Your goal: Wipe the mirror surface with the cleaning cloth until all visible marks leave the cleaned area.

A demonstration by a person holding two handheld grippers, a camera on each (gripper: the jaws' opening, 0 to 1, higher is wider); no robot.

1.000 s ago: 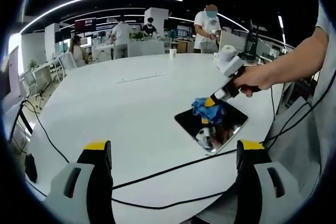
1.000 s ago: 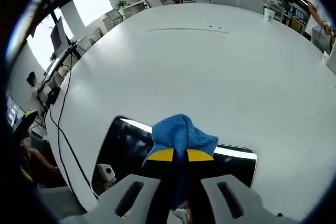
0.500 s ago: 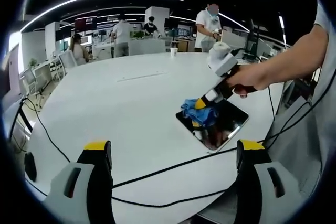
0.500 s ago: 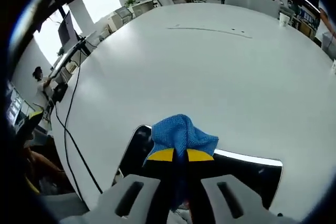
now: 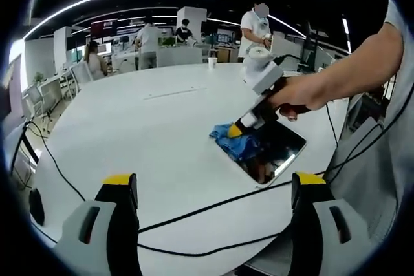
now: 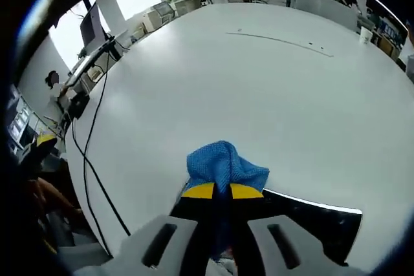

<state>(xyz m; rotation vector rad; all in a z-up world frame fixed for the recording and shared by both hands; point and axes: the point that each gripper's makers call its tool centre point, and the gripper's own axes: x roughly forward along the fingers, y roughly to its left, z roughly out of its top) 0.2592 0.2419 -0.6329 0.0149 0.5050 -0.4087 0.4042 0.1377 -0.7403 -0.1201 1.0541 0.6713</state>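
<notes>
A dark rectangular mirror (image 5: 275, 150) lies flat on the white table (image 5: 162, 127), near its right edge. A crumpled blue cleaning cloth (image 5: 228, 139) rests on the mirror's left corner and spills onto the table. My right gripper (image 5: 237, 130) is shut on the cloth and held by a hand. In the right gripper view the blue cloth (image 6: 223, 165) bulges out past the yellow-tipped jaws of my right gripper (image 6: 222, 191), with the mirror (image 6: 310, 224) below and to the right. My left gripper (image 5: 217, 189) hangs open above the table's near edge, well short of the mirror.
Black cables (image 5: 194, 214) run across the near part of the table and off its left side. A paper cup (image 5: 213, 64) stands at the far edge. Several people (image 5: 255, 30) and desks fill the office behind. The person's arm (image 5: 352, 72) reaches in from the right.
My right gripper has dragged the cloth leftward across the mirror, from its middle to its left corner, half onto the table. The left gripper has stayed still.
</notes>
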